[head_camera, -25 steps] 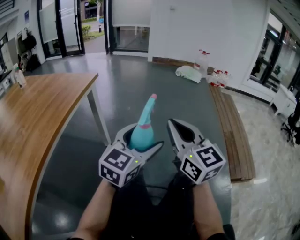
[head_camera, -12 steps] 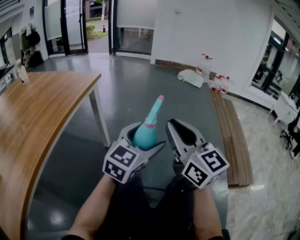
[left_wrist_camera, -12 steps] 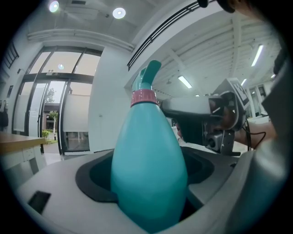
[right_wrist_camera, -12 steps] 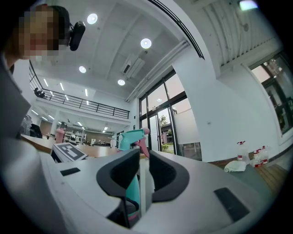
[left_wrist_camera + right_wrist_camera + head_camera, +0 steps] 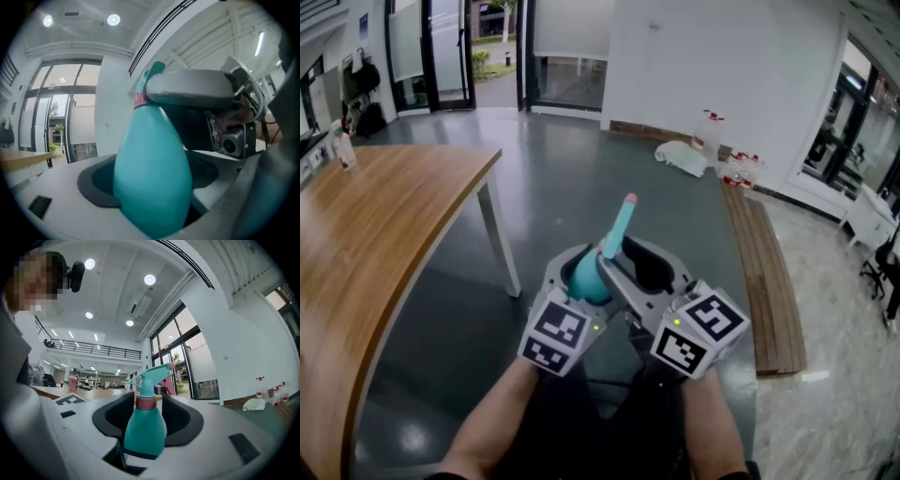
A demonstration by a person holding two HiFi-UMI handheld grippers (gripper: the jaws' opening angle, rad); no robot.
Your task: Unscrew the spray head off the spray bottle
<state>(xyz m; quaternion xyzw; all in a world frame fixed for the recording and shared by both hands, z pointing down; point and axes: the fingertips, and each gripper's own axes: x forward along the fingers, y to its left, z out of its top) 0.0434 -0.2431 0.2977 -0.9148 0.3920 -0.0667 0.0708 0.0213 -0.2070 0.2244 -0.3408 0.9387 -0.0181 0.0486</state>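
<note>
Over grey floor (image 5: 553, 159), right of the wooden desk (image 5: 384, 216): noted left tongs (image 5: 579, 272) clamped on the teal body of the spray bottle (image 5: 152, 178), held in the air in front of the person. Saw right tongs (image 5: 149, 404) just opened, jaws apart either side of the pink collar (image 5: 146, 402), gaps showing both sides. Recorded spray head (image 5: 151, 373) on the bottle, tilted toward far right.

Wooden table (image 5: 375, 216) left; white cloth (image 5: 682, 156), bottles (image 5: 736, 165) by wall
</note>
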